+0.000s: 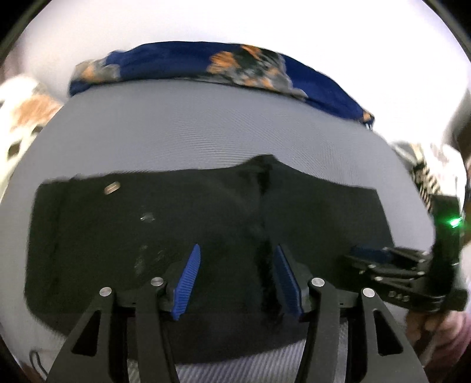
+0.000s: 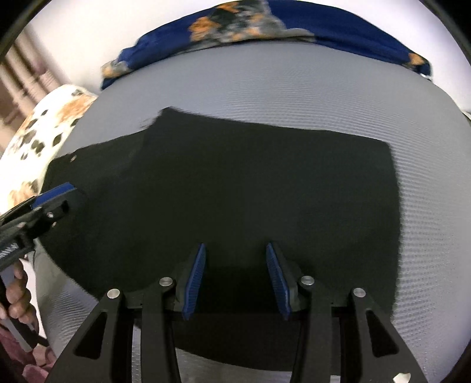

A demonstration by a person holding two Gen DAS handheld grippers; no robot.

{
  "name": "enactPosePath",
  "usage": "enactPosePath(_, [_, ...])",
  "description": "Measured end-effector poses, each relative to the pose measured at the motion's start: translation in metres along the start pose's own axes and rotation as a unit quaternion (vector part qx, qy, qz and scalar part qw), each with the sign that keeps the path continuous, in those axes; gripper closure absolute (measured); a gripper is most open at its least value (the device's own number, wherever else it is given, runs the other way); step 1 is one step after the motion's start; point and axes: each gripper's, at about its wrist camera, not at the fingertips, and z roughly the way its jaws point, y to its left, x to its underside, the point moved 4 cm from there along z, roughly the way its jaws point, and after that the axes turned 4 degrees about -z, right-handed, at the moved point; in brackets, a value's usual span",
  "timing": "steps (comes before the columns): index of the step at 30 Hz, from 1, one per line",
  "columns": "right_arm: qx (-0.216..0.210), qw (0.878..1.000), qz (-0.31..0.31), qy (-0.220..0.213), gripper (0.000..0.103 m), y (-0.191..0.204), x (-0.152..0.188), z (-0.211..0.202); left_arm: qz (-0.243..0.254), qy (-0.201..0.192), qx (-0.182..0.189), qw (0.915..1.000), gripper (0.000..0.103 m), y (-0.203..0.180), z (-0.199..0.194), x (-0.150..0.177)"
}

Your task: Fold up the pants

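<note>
Black pants [image 1: 176, 229] lie flat on a grey textured surface [image 1: 206, 132], folded into a wide rectangle; they also show in the right wrist view [image 2: 250, 182]. A small metal button [image 1: 112, 187] sits near their far left. My left gripper [image 1: 237, 250] is open and empty, hovering over the pants' near middle by a vertical crease. My right gripper [image 2: 234, 249] is open and empty over the pants' near edge. It also shows in the left wrist view [image 1: 382, 259], and the left one in the right wrist view [image 2: 59, 191].
A blue cloth with orange and grey patches [image 1: 223, 64] lies along the far edge of the surface, also in the right wrist view [image 2: 265, 26]. A white spotted fabric [image 2: 44, 129] sits at the left. A striped item [image 1: 424, 179] is at the right.
</note>
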Motion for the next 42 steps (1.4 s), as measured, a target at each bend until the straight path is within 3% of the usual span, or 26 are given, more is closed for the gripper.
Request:
enactPosePath(8, [-0.05,0.997,-0.05,0.01,0.059,0.054,-0.012,0.018,-0.11,-0.026,0.012,0.9935,0.048,0.081,-0.057,0.031])
enactPosePath(12, [-0.061,0.995,-0.071,0.017,0.058,0.074,-0.019,0.024,-0.167,-0.034,0.035,0.9848,0.048,0.115,-0.074,0.051])
enactPosePath(16, [-0.063,0.994,-0.083,0.023,0.053,0.088,-0.024,0.033,-0.203,-0.033,0.035,0.9779,0.048,0.136,-0.075,0.064])
enactPosePath(20, [-0.059,0.994,-0.091,0.025,0.043,0.094,-0.023,0.035,-0.26,-0.028,0.058,0.9633,0.048,0.156,-0.067,0.077])
enactPosePath(24, [-0.057,0.994,-0.087,0.024,0.04,0.095,-0.023,0.036,-0.307,-0.023,0.09,0.9471,0.048,0.171,-0.055,0.086])
enactPosePath(29, [-0.061,0.995,-0.075,0.024,0.039,0.093,-0.023,0.035,-0.338,-0.026,0.112,0.9341,0.048,0.187,-0.043,0.091])
enactPosePath(38, [-0.055,0.995,-0.079,0.026,0.033,0.097,-0.023,0.036,-0.337,-0.048,0.136,0.9305,0.048,0.204,-0.034,0.089])
enactPosePath(42, [-0.057,0.995,-0.079,0.026,0.033,0.097,-0.024,0.036,-0.353,-0.059,0.153,0.921,0.048,0.217,-0.034,0.088])
